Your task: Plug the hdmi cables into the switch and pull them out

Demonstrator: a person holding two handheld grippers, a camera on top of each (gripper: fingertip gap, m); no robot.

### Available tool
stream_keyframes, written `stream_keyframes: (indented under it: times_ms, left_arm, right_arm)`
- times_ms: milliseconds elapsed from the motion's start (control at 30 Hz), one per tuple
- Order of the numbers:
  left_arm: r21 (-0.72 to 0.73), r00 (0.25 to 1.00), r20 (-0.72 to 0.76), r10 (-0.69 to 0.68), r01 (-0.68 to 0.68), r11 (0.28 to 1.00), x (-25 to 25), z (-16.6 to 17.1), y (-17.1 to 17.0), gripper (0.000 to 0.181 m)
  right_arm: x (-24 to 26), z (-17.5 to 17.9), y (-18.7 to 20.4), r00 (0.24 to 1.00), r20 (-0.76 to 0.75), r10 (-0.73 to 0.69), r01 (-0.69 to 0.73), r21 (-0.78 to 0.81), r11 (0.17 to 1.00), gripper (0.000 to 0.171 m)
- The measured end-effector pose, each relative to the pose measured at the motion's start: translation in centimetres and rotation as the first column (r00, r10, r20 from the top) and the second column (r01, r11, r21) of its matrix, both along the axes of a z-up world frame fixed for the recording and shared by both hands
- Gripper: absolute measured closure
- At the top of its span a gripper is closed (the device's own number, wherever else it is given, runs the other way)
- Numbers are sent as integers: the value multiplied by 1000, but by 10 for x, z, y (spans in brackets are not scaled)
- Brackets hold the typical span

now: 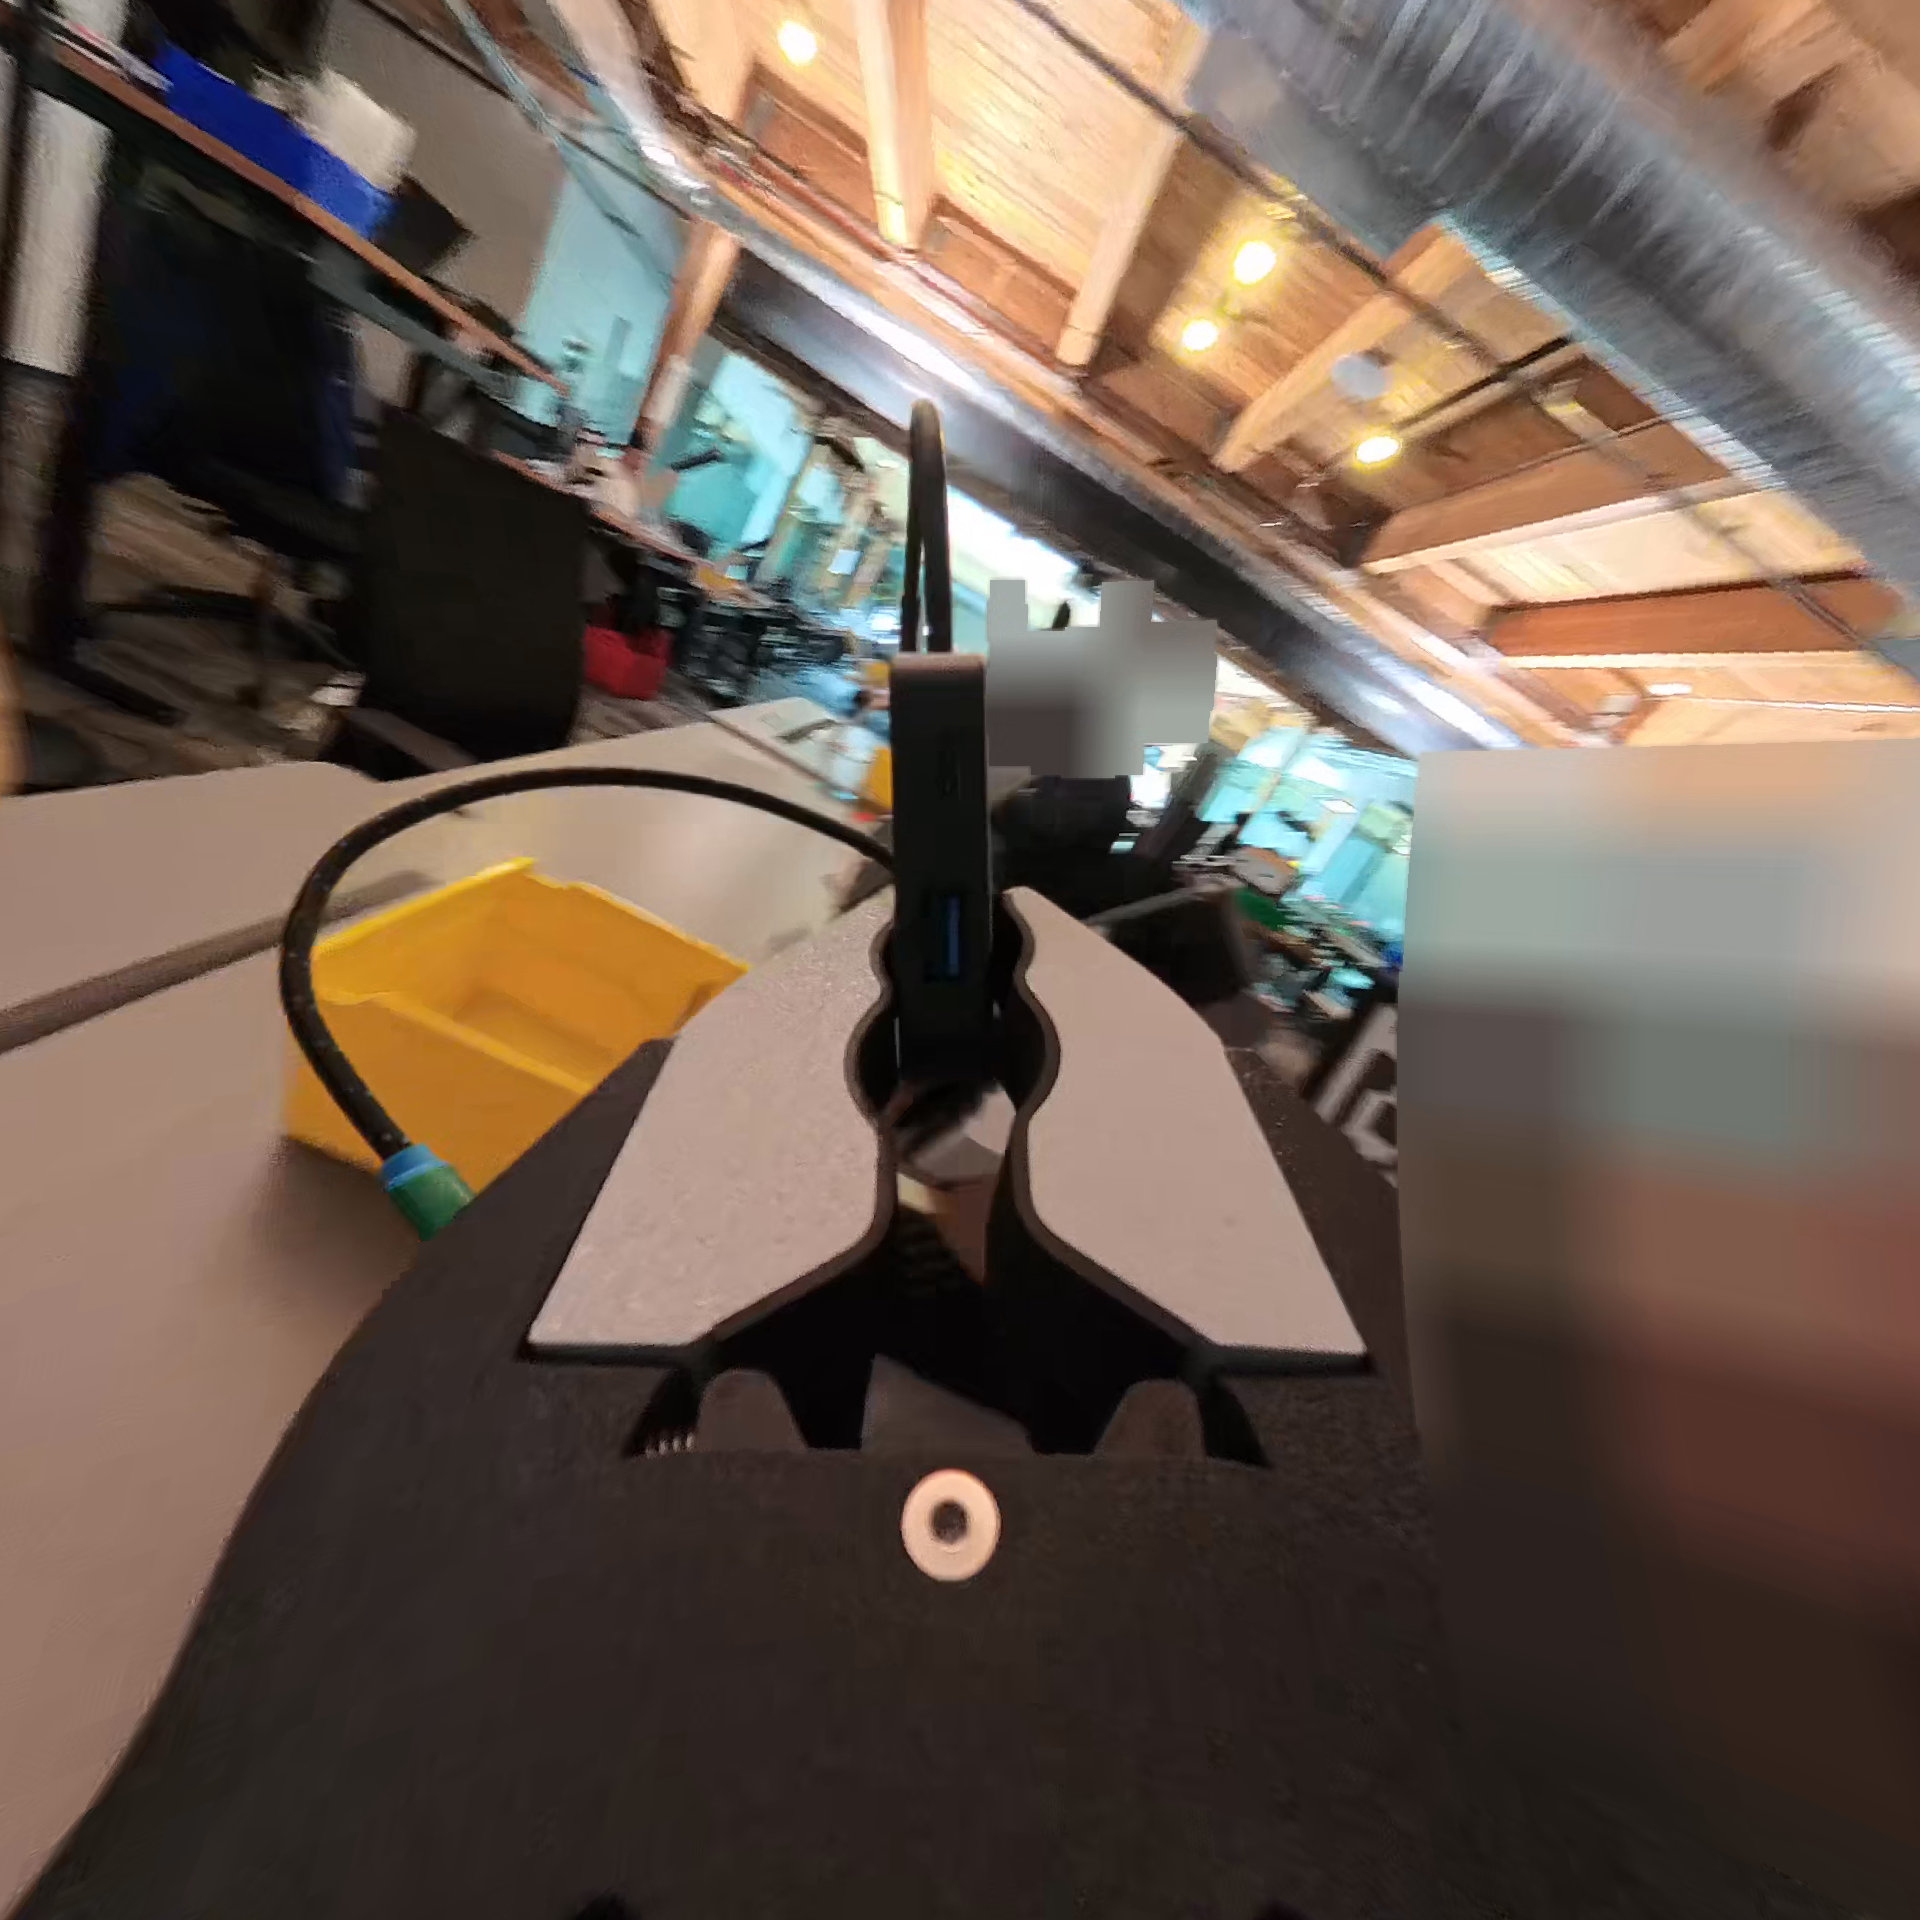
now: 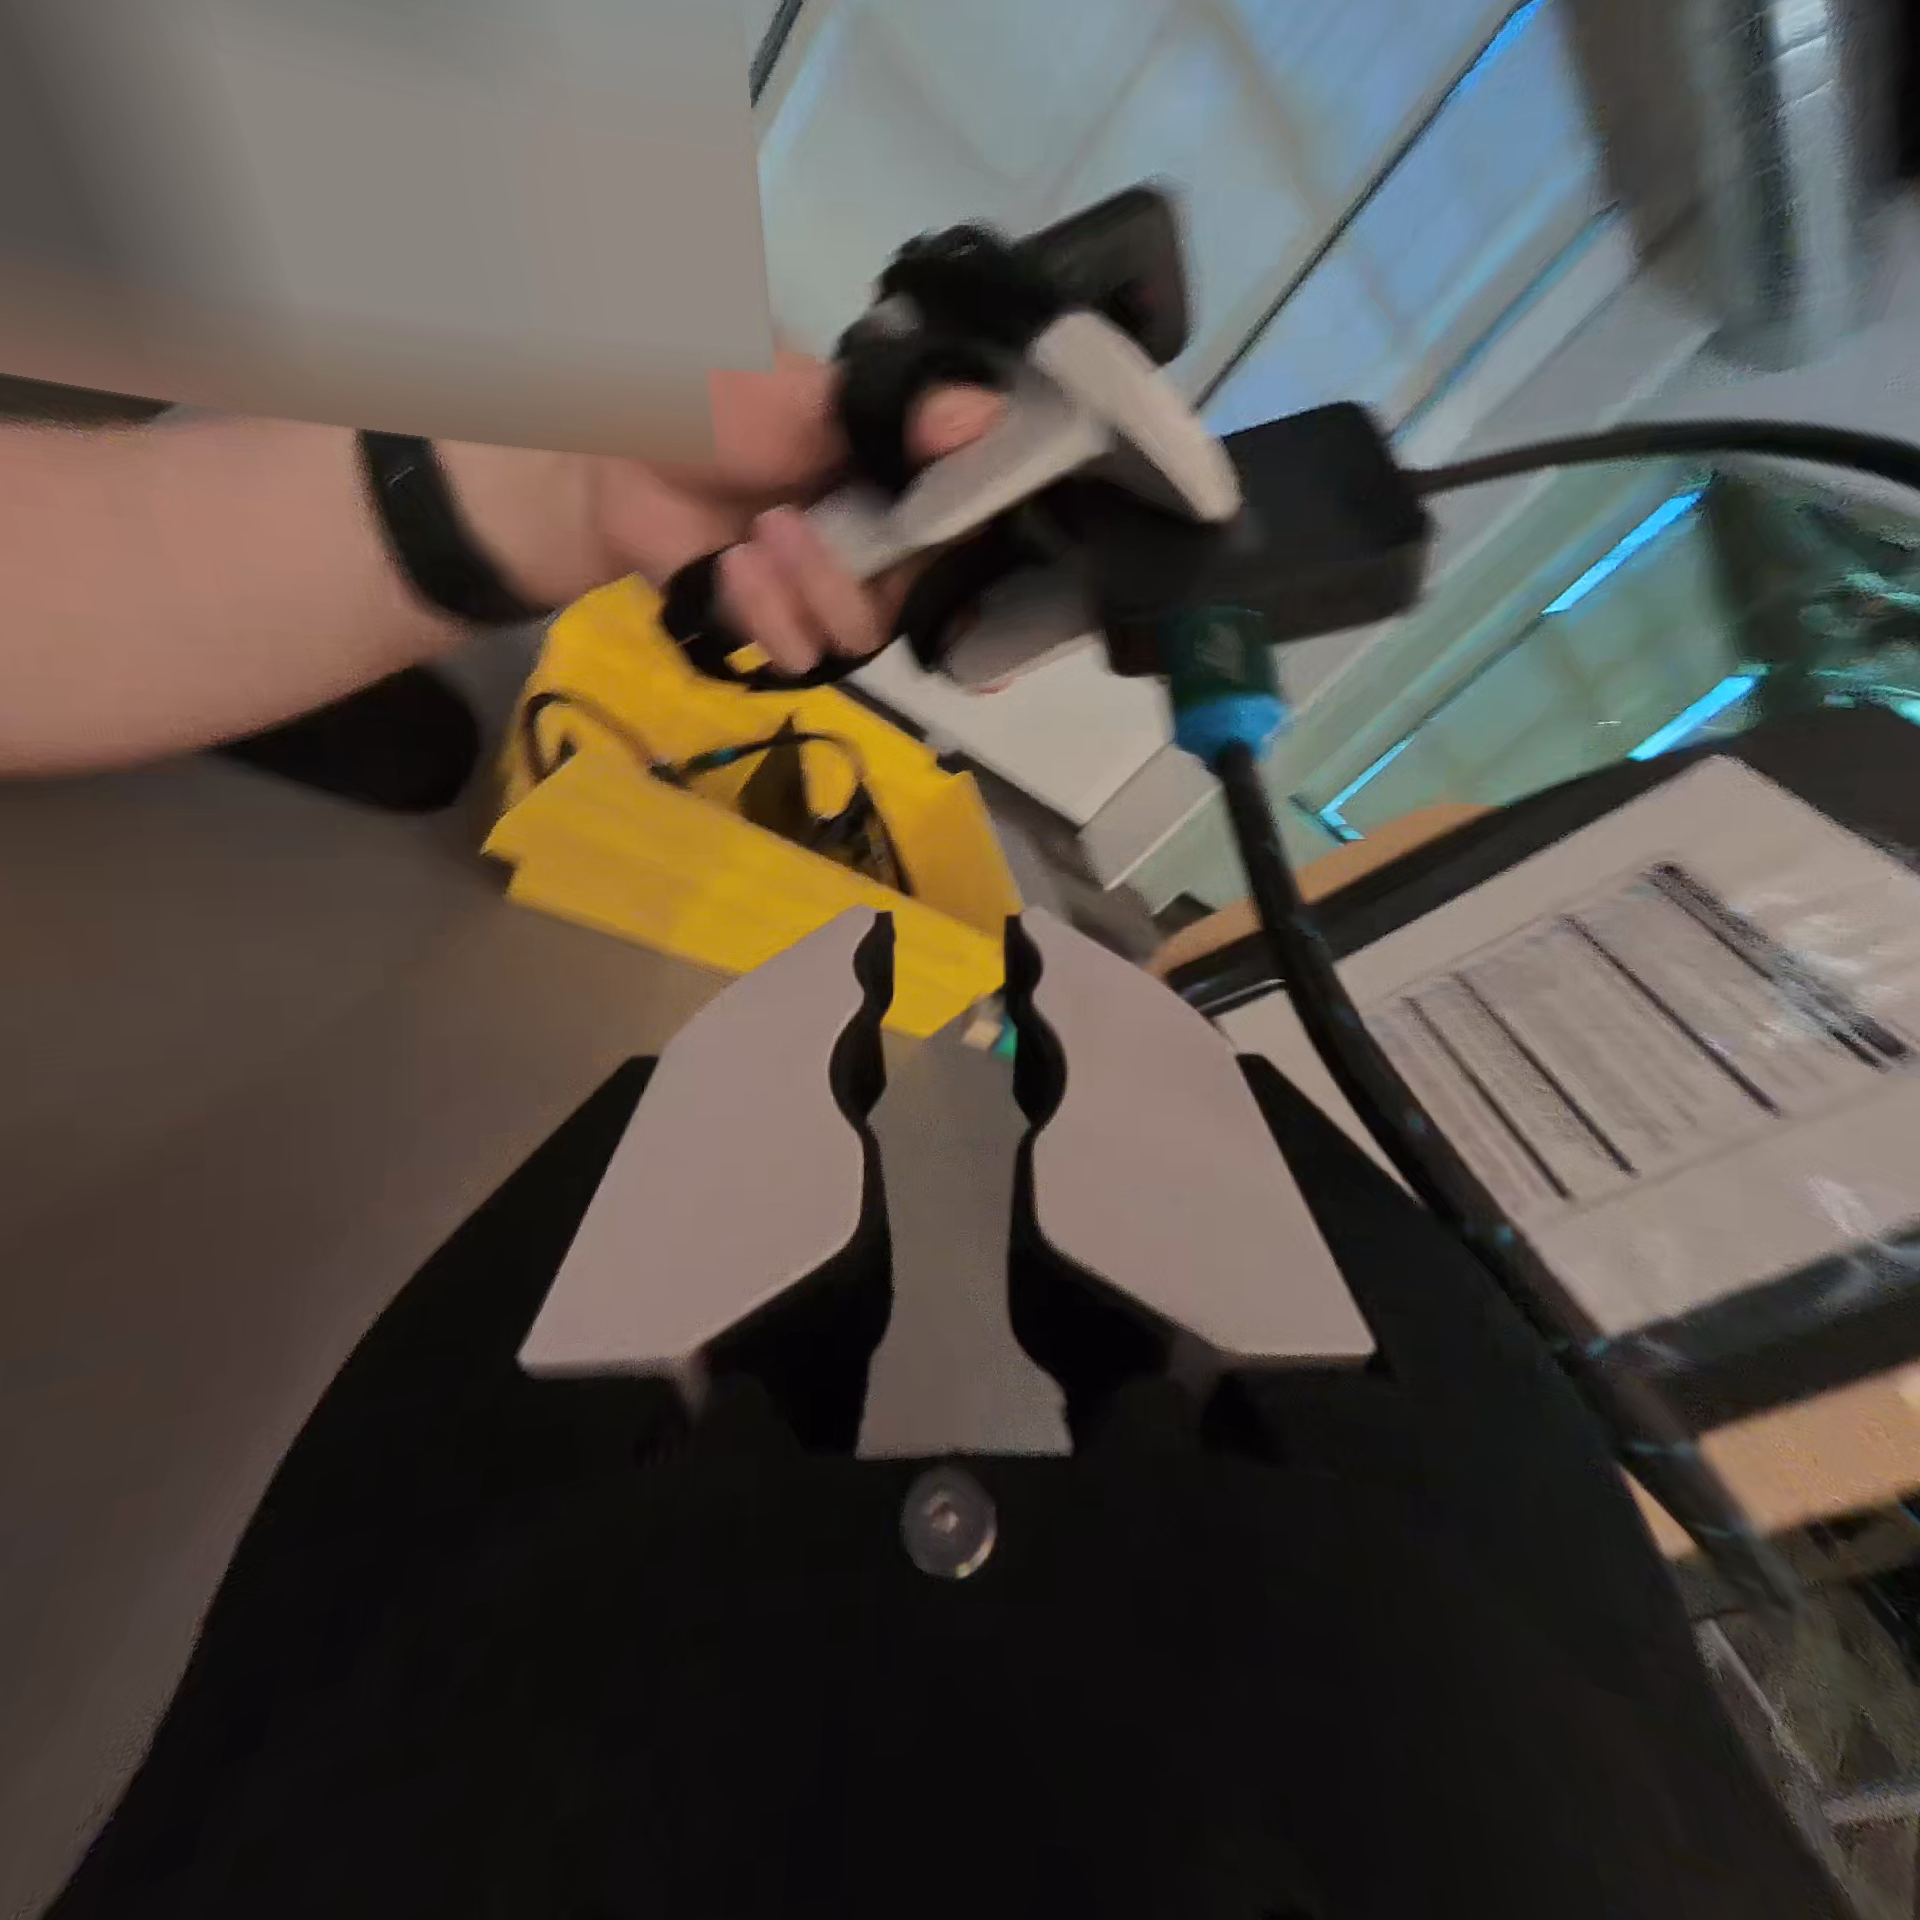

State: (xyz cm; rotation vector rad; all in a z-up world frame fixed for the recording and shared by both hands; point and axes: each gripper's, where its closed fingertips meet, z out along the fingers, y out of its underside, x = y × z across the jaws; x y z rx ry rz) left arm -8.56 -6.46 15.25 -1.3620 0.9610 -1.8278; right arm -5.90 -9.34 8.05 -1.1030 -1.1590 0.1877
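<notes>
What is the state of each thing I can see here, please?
Left tongs: shut on the switch.
Right tongs: open, holding nothing.
Switch: lifted off the table, upright.
Black cable: plugged into the switch.
Yellow bin: on the table, open top.

Timber-beamed ceiling (image 1: pixel 1039 156) with lit lamps (image 1: pixel 1252 260); grey table (image 1: pixel 156 1039); bright windows (image 1: pixel 727 436).

Black switch (image 1: pixel 943 831), black cable (image 1: pixel 312 997) with a green-and-blue plug (image 1: pixel 421 1184), yellow bin (image 1: pixel 499 997), grey fingers (image 1: pixel 748 1122).
</notes>
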Motion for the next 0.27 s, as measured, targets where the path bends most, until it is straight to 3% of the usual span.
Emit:
stream_keyframes:
  times_ms: [33, 100, 167, 267]
  left_arm:
    - [24, 997, -43, 61, -60, 998, -7, -5, 10, 167]
    - [78, 976, -136, 172, -162, 984, -15, -18, 27, 167]
    - [124, 954, -214, 211, -187, 974, -17, -30, 33, 167]
    - [93, 961, -261, 91, -69, 993, -10, -39, 19, 167]
  right_arm:
    - [-11, -10, -7, 997, 60, 48, -47, -18, 999, 151]
    - [-32, -16, -29, 980, 133, 146, -142, -36, 989, 151]
    - [-38, 1, -43, 980, 145, 133, -142, 48, 989, 151]
    - [-19, 27, -50, 987, 156, 28, -60, 207, 977, 151]
